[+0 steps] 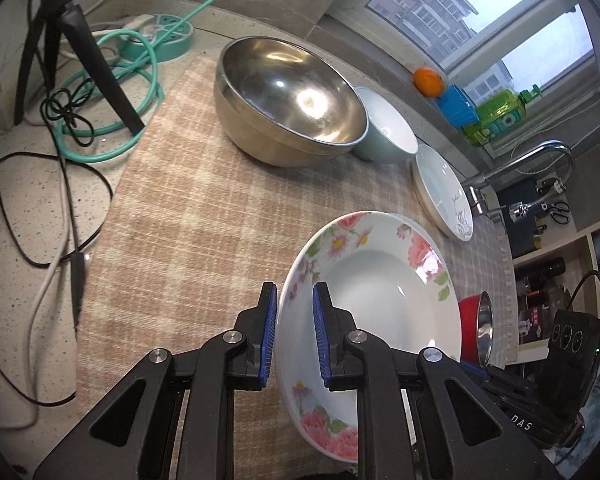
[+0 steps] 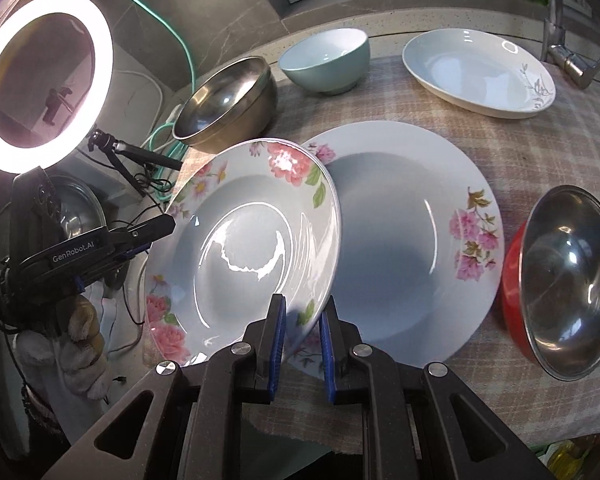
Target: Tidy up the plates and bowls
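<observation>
A floral plate with pink roses point(image 1: 380, 292) point(image 2: 244, 236) is held tilted above the checked cloth by both grippers. My left gripper point(image 1: 295, 336) is shut on its rim; in the right wrist view it point(image 2: 100, 240) shows at the plate's left edge. My right gripper point(image 2: 302, 340) is shut on the opposite rim. Under the held plate lies a larger floral plate point(image 2: 420, 240) flat on the cloth. A big steel bowl point(image 1: 292, 100) point(image 2: 228, 100), a pale green bowl point(image 1: 388, 128) point(image 2: 328, 60) and a white plate with a grey sprig point(image 1: 440, 192) point(image 2: 480, 72) stand further back.
A red bowl with a steel inside point(image 1: 476, 328) point(image 2: 564, 280) sits tilted at the right. A ring light point(image 2: 44, 88) on a tripod point(image 1: 80, 48), cables and a teal power strip point(image 1: 156, 36) crowd the left. A tap point(image 1: 532, 168) and windowsill items lie behind.
</observation>
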A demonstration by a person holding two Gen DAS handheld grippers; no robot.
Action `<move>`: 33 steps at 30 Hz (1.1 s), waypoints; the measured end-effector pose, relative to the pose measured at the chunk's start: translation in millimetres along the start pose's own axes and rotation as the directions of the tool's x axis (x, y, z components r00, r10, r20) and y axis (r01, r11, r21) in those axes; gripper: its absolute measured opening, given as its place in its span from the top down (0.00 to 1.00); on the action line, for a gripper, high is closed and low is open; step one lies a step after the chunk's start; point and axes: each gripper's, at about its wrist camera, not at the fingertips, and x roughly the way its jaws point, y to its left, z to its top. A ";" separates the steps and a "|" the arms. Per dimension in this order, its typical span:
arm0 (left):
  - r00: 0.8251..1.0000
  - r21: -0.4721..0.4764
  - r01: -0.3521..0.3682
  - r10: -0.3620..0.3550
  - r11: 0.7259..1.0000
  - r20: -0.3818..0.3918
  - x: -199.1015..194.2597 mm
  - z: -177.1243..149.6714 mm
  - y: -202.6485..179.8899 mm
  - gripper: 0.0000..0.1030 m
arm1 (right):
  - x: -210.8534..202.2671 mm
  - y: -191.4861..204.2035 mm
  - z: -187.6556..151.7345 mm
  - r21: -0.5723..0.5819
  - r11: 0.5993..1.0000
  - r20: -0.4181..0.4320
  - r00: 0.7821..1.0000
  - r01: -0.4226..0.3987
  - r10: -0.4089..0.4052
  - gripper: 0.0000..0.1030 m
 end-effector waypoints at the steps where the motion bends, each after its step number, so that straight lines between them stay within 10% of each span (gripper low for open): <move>1: 1.000 0.007 0.001 -0.001 1.000 -0.005 2.7 0.2 -3.1 0.85 | -1.8 -3.2 -0.6 0.006 1.000 0.005 1.000 0.007 -0.007 0.86; 33: 0.996 0.153 -0.006 0.019 0.988 -0.086 57.6 18.9 -45.3 0.85 | -9.9 -49.8 -11.0 0.148 0.985 0.042 0.995 0.089 -0.096 0.84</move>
